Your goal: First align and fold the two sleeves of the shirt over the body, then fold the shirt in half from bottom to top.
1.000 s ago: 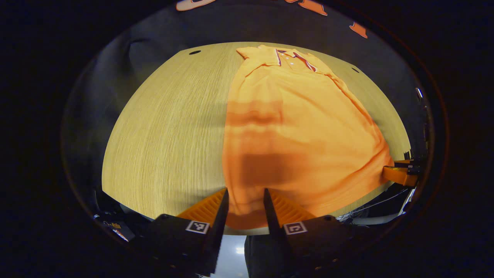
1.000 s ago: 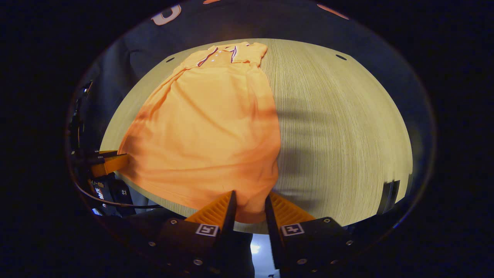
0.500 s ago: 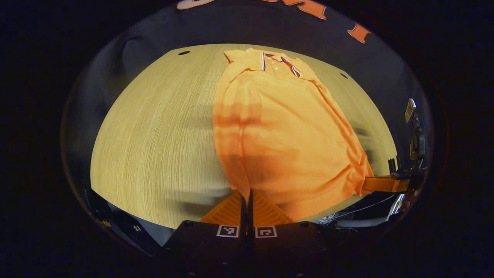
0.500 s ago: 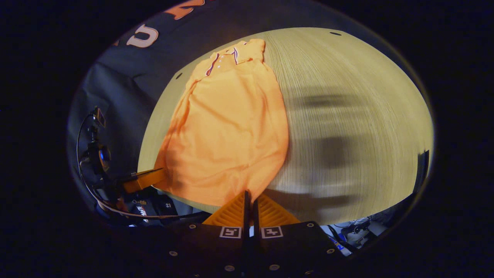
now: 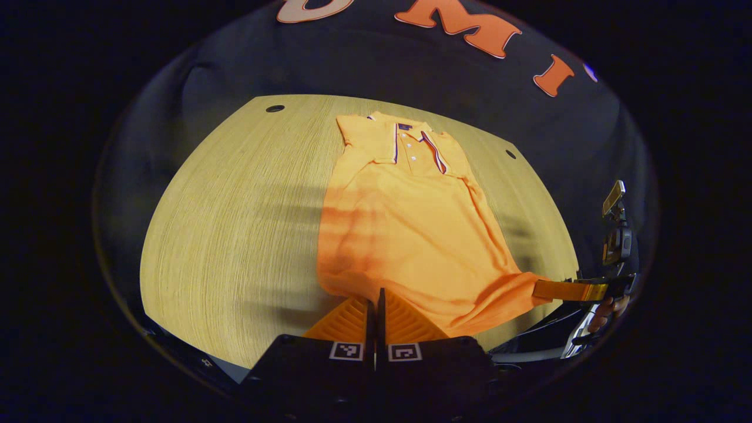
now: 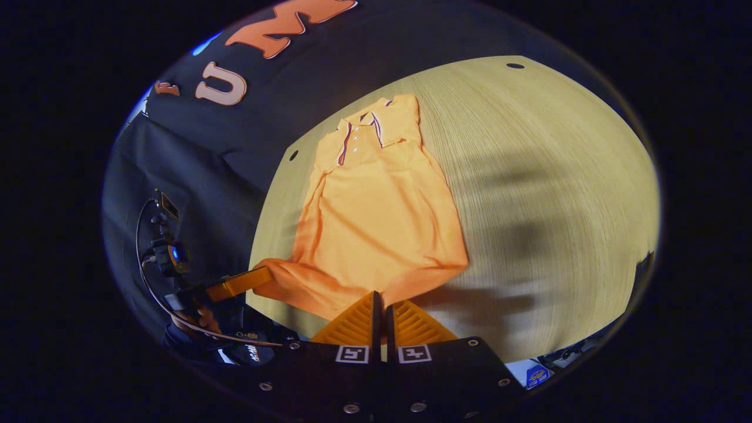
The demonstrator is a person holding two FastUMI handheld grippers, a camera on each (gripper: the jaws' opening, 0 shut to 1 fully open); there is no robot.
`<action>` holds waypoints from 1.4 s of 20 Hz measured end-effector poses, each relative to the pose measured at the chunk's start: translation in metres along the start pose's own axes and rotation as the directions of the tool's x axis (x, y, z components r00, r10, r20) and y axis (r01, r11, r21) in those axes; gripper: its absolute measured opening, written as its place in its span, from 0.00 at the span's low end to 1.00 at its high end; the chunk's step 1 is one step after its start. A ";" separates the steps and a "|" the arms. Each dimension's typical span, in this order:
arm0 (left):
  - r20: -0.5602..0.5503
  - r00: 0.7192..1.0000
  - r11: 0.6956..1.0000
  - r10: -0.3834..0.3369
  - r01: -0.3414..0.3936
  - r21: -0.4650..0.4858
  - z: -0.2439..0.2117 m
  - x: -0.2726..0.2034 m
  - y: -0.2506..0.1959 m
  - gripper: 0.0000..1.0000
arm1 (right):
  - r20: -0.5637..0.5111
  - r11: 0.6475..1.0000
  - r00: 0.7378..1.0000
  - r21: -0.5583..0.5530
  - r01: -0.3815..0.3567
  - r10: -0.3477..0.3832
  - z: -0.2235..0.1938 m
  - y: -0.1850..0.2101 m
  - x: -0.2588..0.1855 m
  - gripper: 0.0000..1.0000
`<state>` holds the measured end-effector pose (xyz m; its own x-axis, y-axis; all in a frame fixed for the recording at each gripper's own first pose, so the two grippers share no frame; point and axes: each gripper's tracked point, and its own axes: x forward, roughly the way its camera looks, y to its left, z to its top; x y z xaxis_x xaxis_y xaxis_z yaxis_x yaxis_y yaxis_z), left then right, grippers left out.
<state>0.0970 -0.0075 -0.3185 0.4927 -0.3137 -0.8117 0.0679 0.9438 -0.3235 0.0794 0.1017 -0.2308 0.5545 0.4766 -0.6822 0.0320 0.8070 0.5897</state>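
An orange polo shirt (image 5: 405,229) lies lengthwise on the wooden table (image 5: 235,223), collar at the far end, sleeves folded in over the body. My left gripper (image 5: 374,292) is shut on the hem's left corner and holds it raised off the table. In the right gripper view the same shirt (image 6: 376,217) stretches away from me, and my right gripper (image 6: 379,295) is shut on the hem's right corner. Each view shows the other gripper off to the side, pinching the far hem corner: the right gripper (image 5: 543,289) and the left gripper (image 6: 261,276). The hem sags between them.
Small dark holes mark the table's far corners (image 5: 274,108) (image 6: 515,65). The black cloth wall stands right behind the table. A hand (image 5: 602,314) holds the other gripper at the table's near edge, with cables beside it. Bare wood lies on both sides of the shirt.
Both grippers went from open around the hem to shut on its corners. They then lifted the hem and drew back upward, so the shirt looks smaller and farther away.
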 end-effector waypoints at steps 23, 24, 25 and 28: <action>0.187 0.970 0.980 -0.156 0.128 0.153 0.269 0.071 -0.005 0.01 | 0.127 0.984 0.977 -0.019 0.175 -0.171 0.210 0.032 0.039 0.04; 0.208 0.965 0.980 -0.158 0.128 0.150 0.280 0.075 -0.003 0.01 | 0.136 0.981 0.973 -0.024 0.192 -0.187 0.221 0.032 0.043 0.04; 0.218 0.961 0.979 -0.169 0.139 0.146 0.292 0.079 -0.002 0.01 | 0.146 0.979 0.971 -0.037 0.199 -0.192 0.233 0.035 0.048 0.04; 0.225 0.961 0.978 -0.163 0.126 0.169 0.319 0.103 0.006 0.01 | 0.157 0.973 0.964 -0.052 0.226 -0.215 0.265 0.036 0.067 0.04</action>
<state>0.4247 -0.0006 -0.2491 0.6575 -0.4313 -0.6178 0.2748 0.9008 -0.3363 0.3380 0.0704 -0.1410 0.6577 0.2309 -0.7170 0.1132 0.9107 0.3972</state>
